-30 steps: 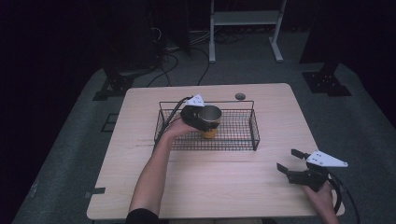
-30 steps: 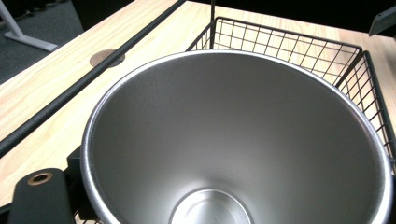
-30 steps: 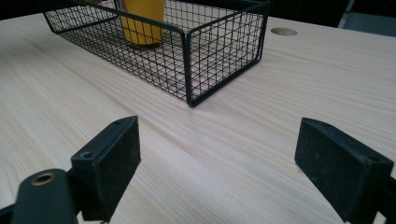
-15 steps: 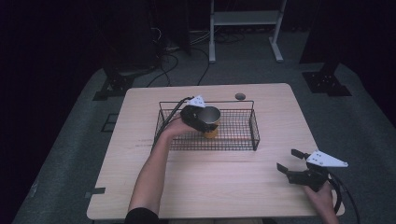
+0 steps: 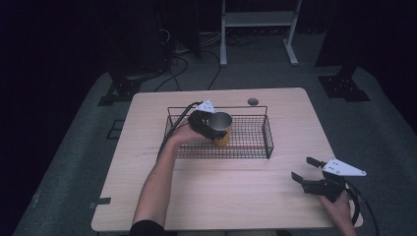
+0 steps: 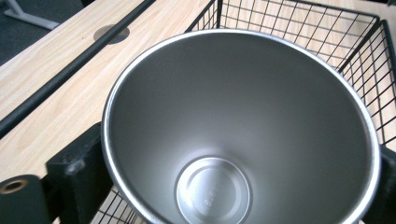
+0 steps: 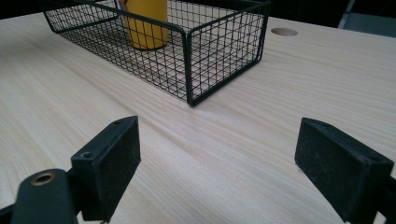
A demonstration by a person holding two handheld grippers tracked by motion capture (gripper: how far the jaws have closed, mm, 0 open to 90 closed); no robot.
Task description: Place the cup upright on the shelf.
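A cup with a steel inside (image 6: 243,130) and a yellow outside (image 7: 144,23) stands upright in a black wire basket (image 5: 268,132), left of the basket's middle. My left gripper (image 5: 215,130) is shut on the cup, one jaw on each side of its wall; in the left gripper view (image 6: 231,179) the cup's empty bowl lies between the jaws. My right gripper (image 5: 303,168) is held open near the table's front right corner, nothing between its pads (image 7: 112,158), pointing toward the basket (image 7: 224,46).
The basket sits at the middle back of a light wooden table (image 5: 221,196). A round cable hole (image 5: 253,101) lies just behind it. Cables and a white stand are on the dark floor beyond the table.
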